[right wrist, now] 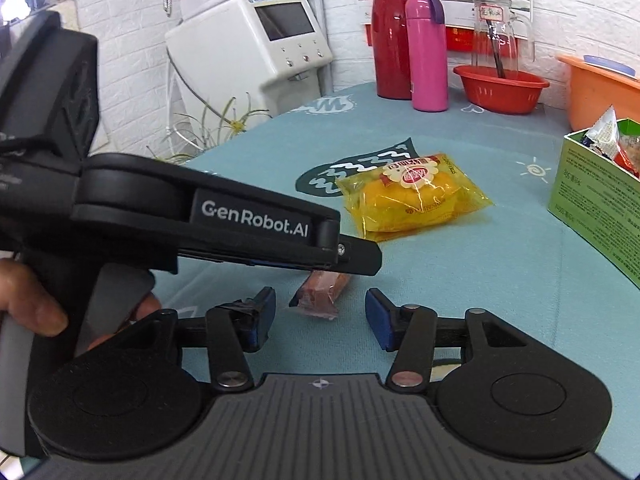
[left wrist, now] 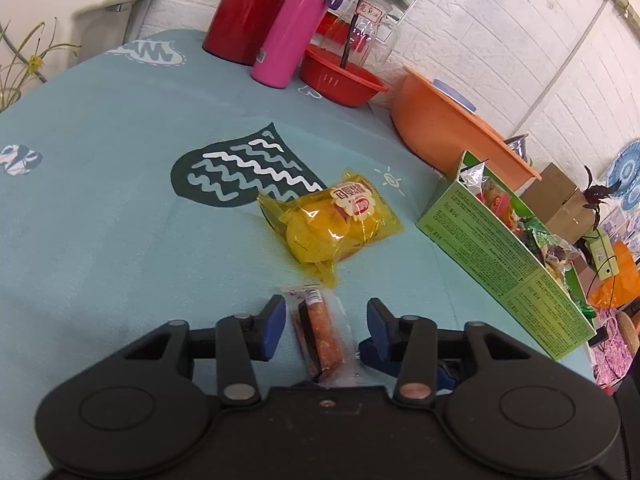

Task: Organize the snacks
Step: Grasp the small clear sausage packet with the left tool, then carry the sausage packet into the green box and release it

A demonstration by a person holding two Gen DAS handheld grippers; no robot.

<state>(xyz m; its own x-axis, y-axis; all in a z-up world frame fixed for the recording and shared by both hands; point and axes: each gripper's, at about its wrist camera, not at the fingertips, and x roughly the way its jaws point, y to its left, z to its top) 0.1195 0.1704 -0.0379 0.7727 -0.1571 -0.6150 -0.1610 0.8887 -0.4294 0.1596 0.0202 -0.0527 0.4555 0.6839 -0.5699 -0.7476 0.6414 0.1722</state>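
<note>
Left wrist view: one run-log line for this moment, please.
left gripper: open, straddling sausage snack | right gripper: open, empty | yellow snack bag: on cloth | green box: holds snacks

In the right wrist view the left gripper (right wrist: 356, 258) hides the far end of the sausage stick (right wrist: 320, 294). The green box (right wrist: 592, 208) runs off the right edge. The jar's label (right wrist: 491, 12) is perhaps handwritten, too small to read.

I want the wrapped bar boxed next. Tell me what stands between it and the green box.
Nothing visible blocks that path. The wrapped bar lies between the open left gripper fingers, untouched. Bare tablecloth runs from it to the green box. The yellow snack bag lies farther back, off that line.
</note>
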